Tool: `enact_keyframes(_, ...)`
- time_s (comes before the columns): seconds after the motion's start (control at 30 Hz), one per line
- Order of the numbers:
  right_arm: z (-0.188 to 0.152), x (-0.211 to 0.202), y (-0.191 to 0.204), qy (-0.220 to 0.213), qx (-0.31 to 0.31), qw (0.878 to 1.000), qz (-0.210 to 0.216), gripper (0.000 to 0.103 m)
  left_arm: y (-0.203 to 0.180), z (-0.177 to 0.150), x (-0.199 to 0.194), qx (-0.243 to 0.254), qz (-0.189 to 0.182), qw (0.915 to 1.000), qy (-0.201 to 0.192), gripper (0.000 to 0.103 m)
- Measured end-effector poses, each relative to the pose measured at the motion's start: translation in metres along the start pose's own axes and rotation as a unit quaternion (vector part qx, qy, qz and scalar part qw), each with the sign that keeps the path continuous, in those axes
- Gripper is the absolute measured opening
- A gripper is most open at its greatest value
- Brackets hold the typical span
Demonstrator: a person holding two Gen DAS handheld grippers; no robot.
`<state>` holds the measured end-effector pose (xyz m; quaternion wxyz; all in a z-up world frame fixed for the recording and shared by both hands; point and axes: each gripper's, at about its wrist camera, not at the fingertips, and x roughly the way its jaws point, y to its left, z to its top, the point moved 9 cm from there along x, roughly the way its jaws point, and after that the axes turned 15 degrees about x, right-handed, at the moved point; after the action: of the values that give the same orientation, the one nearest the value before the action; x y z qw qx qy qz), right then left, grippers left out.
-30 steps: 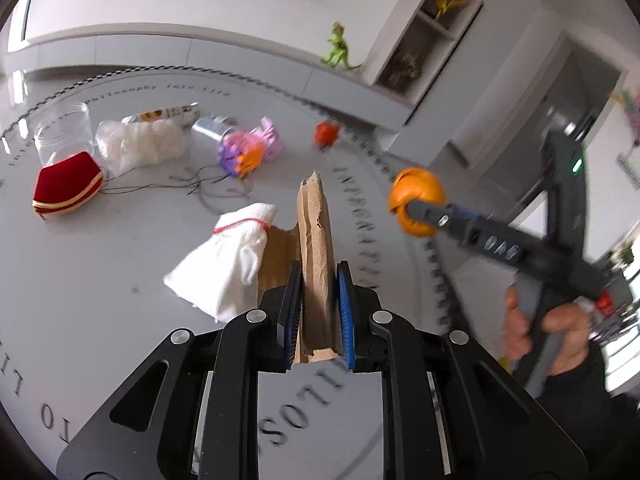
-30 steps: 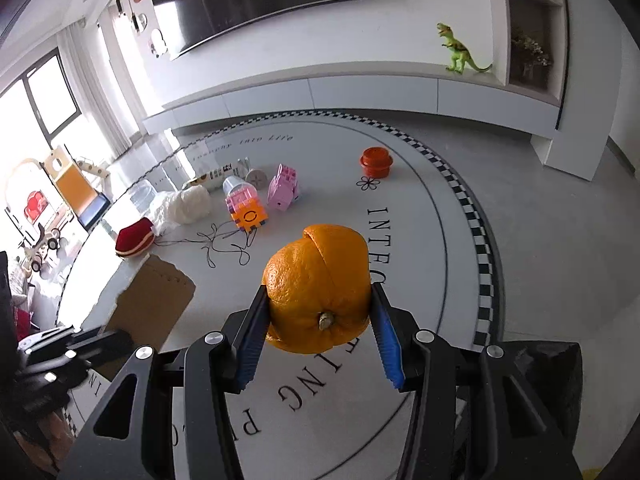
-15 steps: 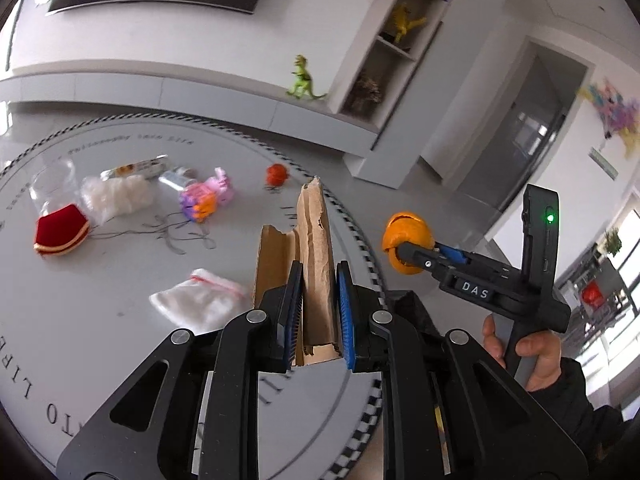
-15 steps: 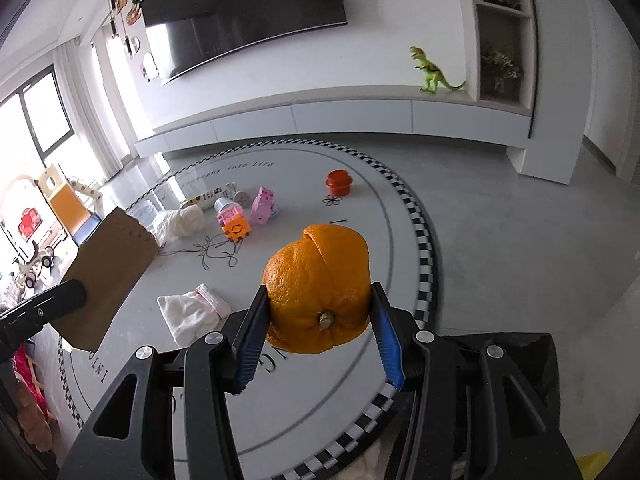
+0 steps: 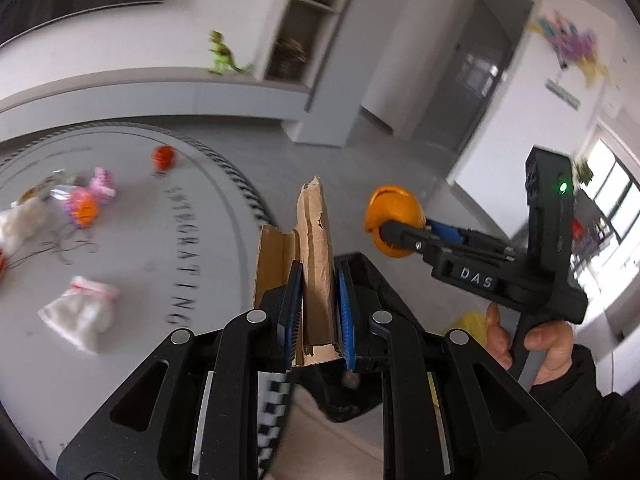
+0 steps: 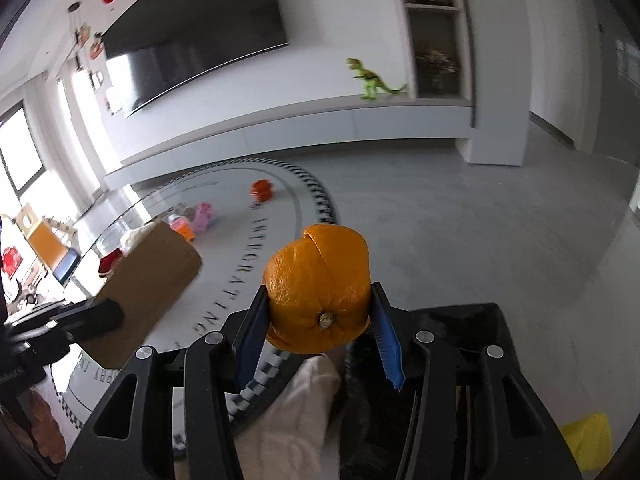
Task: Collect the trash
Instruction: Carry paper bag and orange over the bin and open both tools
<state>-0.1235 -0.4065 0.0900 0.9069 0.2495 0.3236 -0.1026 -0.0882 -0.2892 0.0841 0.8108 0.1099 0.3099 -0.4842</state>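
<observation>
**Orange peel and cardboard both gripped above the black bin bag**

Orange peel (image 6: 318, 290), a hollow shell with the stem end facing the camera, sits clamped between the blue pads of your right gripper (image 6: 318, 316); its jaws are closed on the peel from both sides. In the left wrist view the same peel (image 5: 394, 216) shows at the tip of that gripper (image 5: 390, 232), with your right hand (image 5: 532, 344) wrapped around the handle.

Your left gripper (image 5: 318, 300) has its jaws closed on a torn piece of brown cardboard (image 5: 314, 248), which stands upright between the pads with a ragged top edge. From the right wrist view the cardboard (image 6: 148, 288) shows as a flat brown sheet off to the left of the peel.

Both pieces hang near the edge of the round rug (image 5: 132, 240), over or just beside the black bin bag (image 6: 460, 320) whose rim shows behind the right jaws; the bag (image 5: 352, 392) also appears beneath the left ones.

Well apart on the rug lie a white cloth pouch (image 5: 80, 316), a cluster of pink and orange toys (image 5: 86, 200) and a small orange-red container (image 5: 163, 157). A green toy dinosaur (image 6: 372, 78) stands on the low white ledge (image 6: 280, 132) by the wall. Something yellow (image 6: 586, 440) lies on the floor at the lower right.
</observation>
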Motion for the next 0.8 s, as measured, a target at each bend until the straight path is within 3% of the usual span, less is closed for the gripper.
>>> enact_keyframes(0.33, -0.016, -0.026, -0.089, -0.011, 0.058, 0.997, -0.047, 0.051, -0.070, -0.007, 0.084, 0.060, -0.050, 0.9950, 0.062, 0.017)
enact_keyframes(0.6, -0.048, -0.023, -0.156, 0.015, 0.111, 0.989, -0.093, 0.051, -0.099, -0.034, 0.152, 0.096, -0.064, 0.9845, 0.132, 0.020)
enact_keyframes(0.63, -0.052, -0.019, -0.162, 0.023, 0.116, 0.988, -0.095, 0.053, -0.102, -0.041, 0.161, 0.098, -0.063, 0.9821, 0.148, 0.030)
enact_keyframes(0.67, -0.059, -0.014, -0.170, 0.038, 0.126, 0.986, -0.101, 0.056, -0.102, -0.046, 0.169, 0.100, -0.053, 0.9802, 0.162, 0.068)
enact_keyframes(0.7, -0.064, -0.009, -0.178, 0.045, 0.138, 0.984, -0.108, 0.059, -0.101, -0.051, 0.175, 0.102, -0.042, 0.9787, 0.173, 0.092)
enact_keyframes(0.73, -0.068, -0.008, -0.183, 0.046, 0.144, 0.982, -0.111, 0.059, -0.099, -0.055, 0.180, 0.105, -0.027, 0.9799, 0.168, 0.096)
enact_keyframes(0.8, -0.073, -0.006, -0.190, 0.046, 0.145, 0.981, -0.123, 0.059, -0.102, -0.060, 0.181, 0.114, -0.019, 0.9790, 0.168, 0.097)
